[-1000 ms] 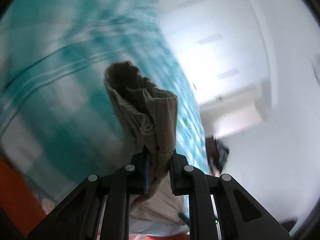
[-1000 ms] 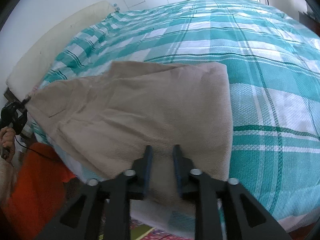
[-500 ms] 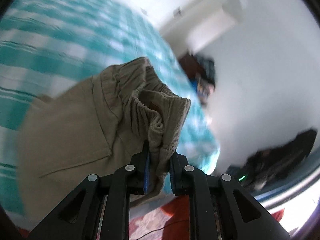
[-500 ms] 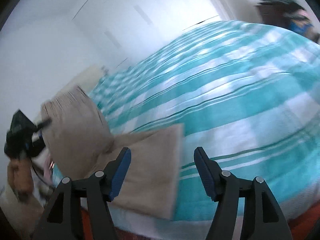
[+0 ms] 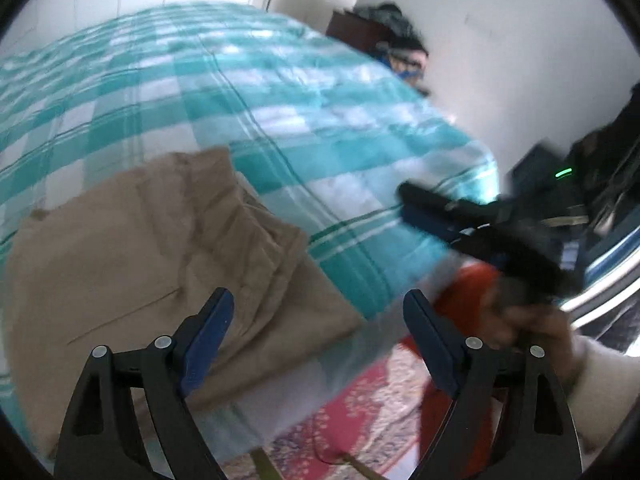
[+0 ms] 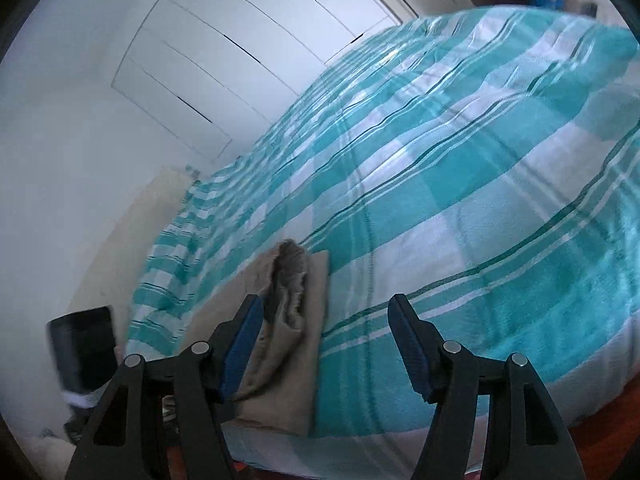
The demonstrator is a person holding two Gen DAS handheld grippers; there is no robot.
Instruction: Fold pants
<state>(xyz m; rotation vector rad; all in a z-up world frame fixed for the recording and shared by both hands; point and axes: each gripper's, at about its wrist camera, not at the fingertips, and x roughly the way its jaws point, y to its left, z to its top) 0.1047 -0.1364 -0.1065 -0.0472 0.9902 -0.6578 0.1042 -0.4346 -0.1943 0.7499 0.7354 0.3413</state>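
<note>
Beige pants lie folded in a stack on the teal-and-white checked bed, near its front edge. My left gripper hovers just above and to the right of them. Its jaws are opening wide and nothing is between them. The right wrist view shows the same pants, their gathered waistband on top, just past the left fingertip of my right gripper. That gripper is open and empty over the bedspread. It also shows blurred in the left wrist view as the right gripper, with a hand holding it.
White wardrobe doors stand behind the bed. A dark dresser with clutter is at the far corner. Dark bags pile up on the right. A red patterned rug covers the floor below the bed edge.
My left gripper carried the waistband across onto the rest of the pants, let go and spread wide. My right gripper opened and swung off the cloth.
</note>
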